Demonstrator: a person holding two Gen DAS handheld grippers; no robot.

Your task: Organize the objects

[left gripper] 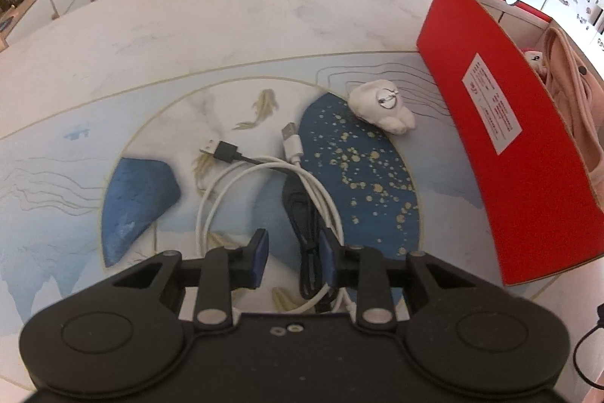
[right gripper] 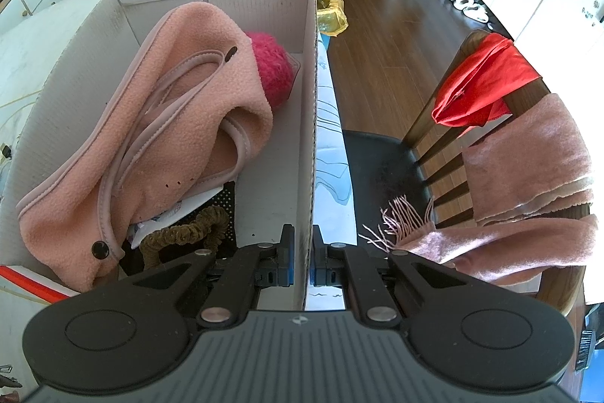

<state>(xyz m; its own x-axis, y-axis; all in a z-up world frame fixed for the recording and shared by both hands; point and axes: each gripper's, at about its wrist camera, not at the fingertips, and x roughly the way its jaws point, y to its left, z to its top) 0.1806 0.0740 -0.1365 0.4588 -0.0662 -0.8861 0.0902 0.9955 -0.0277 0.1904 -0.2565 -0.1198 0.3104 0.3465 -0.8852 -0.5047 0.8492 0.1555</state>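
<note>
Table (left gripper: 226, 25) fills our left wrist view, with a printed mat (left gripper: 56, 176) of fish and blue shapes on it. Box (right gripper: 68, 63), red outside and plain card inside, stands on the table at the mat's right edge; we judge it the place where loose things go. In it already: pink fleece bag (right gripper: 151, 108), magenta fuzzy ball (right gripper: 271, 70) behind it, brown scrunchie (right gripper: 181, 233) at the near end.

Our right gripper (right gripper: 302, 263) is clamped on the box's right wall (right gripper: 310, 138), one pad inside and one outside, most likely to steady the box while the other hand loads it.

Cables (left gripper: 271, 184), one white and one black, lie coiled together on the mat, USB plugs pointing away from us. Our left gripper (left gripper: 294, 259) hangs low over the near end of the coil, jaws partly apart; the bundle runs between them against the right pad, but we can't tell if the pads pinch it yet. Judged step: grab cables, carry to box.

White tooth-shaped toy (left gripper: 381, 104) with a metal pin sits beside the box, still out.

Box's white label (left gripper: 490, 101) carries red print, too small to read. No brand legible.
</note>
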